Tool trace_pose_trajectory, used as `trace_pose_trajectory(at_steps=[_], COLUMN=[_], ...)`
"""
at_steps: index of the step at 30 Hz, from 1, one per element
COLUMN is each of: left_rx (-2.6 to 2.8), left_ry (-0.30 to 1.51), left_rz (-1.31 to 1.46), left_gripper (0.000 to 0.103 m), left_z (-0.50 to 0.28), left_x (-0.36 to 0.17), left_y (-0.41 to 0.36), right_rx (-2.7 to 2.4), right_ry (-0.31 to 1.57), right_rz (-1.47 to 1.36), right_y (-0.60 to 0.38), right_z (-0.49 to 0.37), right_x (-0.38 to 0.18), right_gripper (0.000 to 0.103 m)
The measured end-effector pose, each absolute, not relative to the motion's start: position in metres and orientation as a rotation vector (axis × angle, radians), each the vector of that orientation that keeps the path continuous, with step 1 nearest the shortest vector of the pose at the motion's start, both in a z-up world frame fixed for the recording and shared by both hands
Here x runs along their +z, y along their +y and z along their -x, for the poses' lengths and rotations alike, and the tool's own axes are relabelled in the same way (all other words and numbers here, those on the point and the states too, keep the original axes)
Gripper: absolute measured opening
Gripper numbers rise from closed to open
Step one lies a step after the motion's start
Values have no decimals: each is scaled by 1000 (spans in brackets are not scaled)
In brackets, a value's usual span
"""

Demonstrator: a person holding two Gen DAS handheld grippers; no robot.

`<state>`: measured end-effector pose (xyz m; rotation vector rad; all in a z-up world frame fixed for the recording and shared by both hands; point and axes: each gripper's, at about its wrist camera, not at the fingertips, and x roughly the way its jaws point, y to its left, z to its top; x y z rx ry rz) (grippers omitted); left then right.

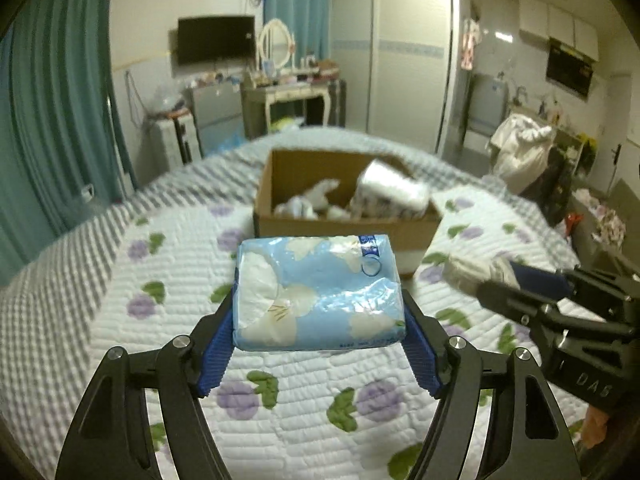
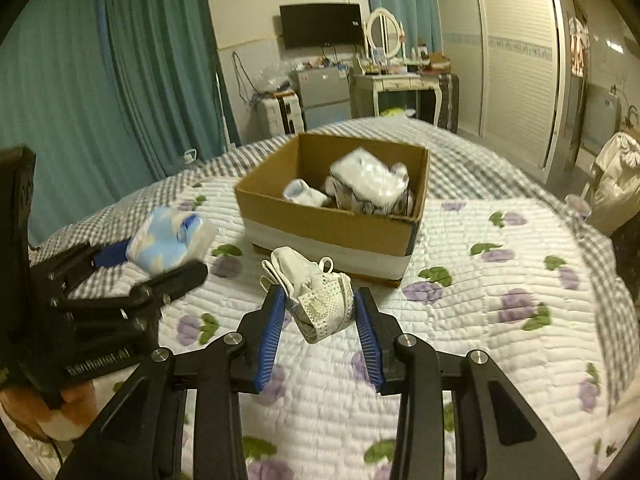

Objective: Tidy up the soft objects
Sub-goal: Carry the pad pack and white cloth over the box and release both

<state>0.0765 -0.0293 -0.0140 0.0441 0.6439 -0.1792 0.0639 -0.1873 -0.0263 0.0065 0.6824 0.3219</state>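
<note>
My left gripper (image 1: 318, 316) is shut on a blue-and-white tissue pack (image 1: 318, 290) and holds it above the quilt, short of the cardboard box (image 1: 344, 226). My right gripper (image 2: 320, 310) is shut on a bundle of white patterned socks (image 2: 316, 296), also held above the quilt in front of the box (image 2: 332, 224). The box holds white soft items and a wrapped pack (image 2: 368, 184). Each gripper shows in the other view: the right (image 1: 500, 280) with its bundle, the left (image 2: 160, 252) with the tissue pack (image 2: 168, 240).
The box stands on a bed with a floral quilt (image 1: 160, 320). Teal curtains (image 2: 100, 100) hang on the left. A dressing table (image 2: 396, 80), a wardrobe (image 2: 512, 48) and a wall TV (image 2: 320, 24) stand beyond the bed.
</note>
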Motion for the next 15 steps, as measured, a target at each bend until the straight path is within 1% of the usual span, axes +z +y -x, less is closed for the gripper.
trace_pose_trajectory(at_steps=[8,15], left_rx=[-180,-174], left_ry=[545,488], left_rz=[-45,-42], left_gripper=[73,73], left_z=[-54,-71], left_x=[40,72], left_y=[-31,-34], right_rx=[328,333], right_ry=[589,498], right_rz=[22,64], right_y=[-194,-194], right_z=[-32,-42], right_x=[27,78], right_gripper=[36,36])
